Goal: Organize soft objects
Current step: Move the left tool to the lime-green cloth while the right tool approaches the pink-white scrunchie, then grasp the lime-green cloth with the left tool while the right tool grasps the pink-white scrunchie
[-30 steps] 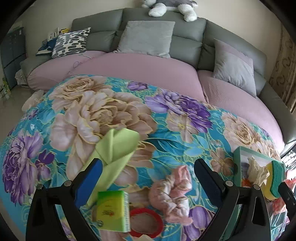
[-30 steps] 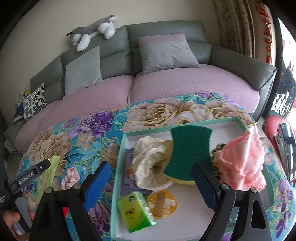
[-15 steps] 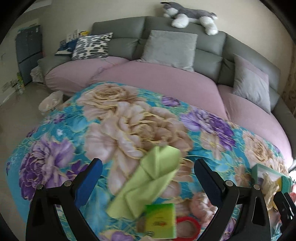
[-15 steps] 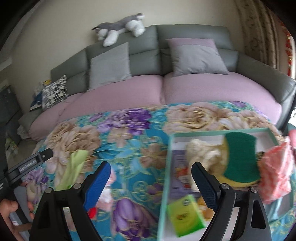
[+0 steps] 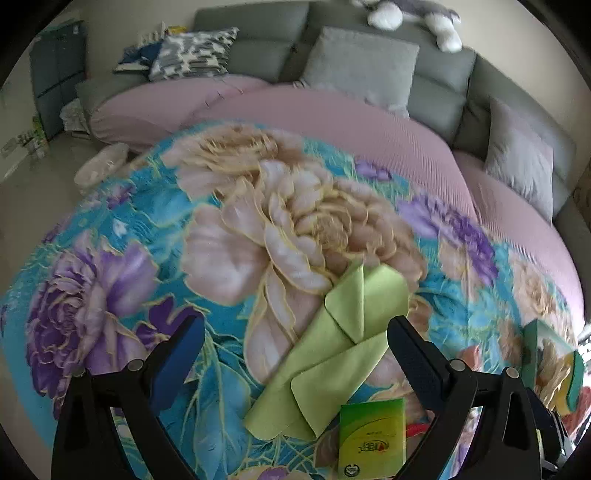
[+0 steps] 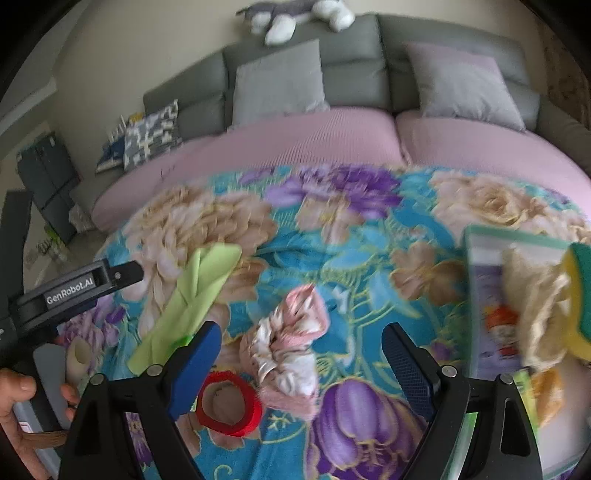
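A folded lime-green cloth [image 5: 332, 354] lies on the floral blanket, between the open jaws of my left gripper [image 5: 295, 354], which is empty. It also shows in the right wrist view [image 6: 188, 295]. A green tissue pack [image 5: 371, 439] lies just below it. A pink-and-white scrunchie [image 6: 291, 350] lies between the open jaws of my right gripper [image 6: 301, 358], which is empty. A red ring [image 6: 229, 404] lies beside the scrunchie. A teal tray [image 6: 480, 236] at right holds a cream scrunchie [image 6: 539, 302], a green-yellow sponge [image 6: 576, 295] and another green pack.
The floral blanket [image 5: 258, 229] covers a table in front of a grey sofa with pink seat cushions [image 5: 332, 114] and pillows. A plush dog [image 6: 295, 14] lies on the sofa back. The left gripper body [image 6: 74, 291] and the hand show at left.
Both grippers have swung left. The green cloth now lies between the left jaws. The right view has left the tray and now centres on the pink-and-white scrunchie.
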Action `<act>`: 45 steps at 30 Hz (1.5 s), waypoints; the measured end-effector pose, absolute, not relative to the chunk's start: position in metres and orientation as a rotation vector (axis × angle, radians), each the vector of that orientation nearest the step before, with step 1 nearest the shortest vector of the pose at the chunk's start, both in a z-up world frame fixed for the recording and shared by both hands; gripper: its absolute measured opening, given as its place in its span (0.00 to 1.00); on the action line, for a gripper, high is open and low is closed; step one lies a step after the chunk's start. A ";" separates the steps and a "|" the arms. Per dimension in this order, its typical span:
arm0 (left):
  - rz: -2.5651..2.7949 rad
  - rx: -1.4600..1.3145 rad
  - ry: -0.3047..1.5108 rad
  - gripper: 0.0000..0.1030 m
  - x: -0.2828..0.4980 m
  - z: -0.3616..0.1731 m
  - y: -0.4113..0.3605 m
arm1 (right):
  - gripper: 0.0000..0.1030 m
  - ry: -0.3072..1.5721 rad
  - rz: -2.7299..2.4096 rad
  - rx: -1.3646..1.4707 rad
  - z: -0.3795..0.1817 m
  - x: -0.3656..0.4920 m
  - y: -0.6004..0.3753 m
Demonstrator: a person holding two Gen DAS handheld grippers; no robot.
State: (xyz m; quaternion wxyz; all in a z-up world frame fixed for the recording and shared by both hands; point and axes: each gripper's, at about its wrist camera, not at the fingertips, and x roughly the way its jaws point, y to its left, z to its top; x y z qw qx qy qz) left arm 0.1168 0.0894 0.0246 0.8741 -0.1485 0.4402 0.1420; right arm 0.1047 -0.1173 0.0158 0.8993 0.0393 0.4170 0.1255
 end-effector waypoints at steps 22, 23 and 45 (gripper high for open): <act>0.178 -0.167 1.128 0.96 0.158 -0.030 0.068 | 0.88 0.977 0.202 -0.018 -0.028 0.126 -0.087; 0.182 -0.165 1.128 0.96 0.159 -0.030 0.068 | 0.88 0.977 0.199 -0.026 -0.029 0.126 -0.086; 0.159 -0.074 1.142 0.96 0.169 -0.032 0.058 | 0.88 0.984 0.197 -0.044 -0.030 0.126 -0.086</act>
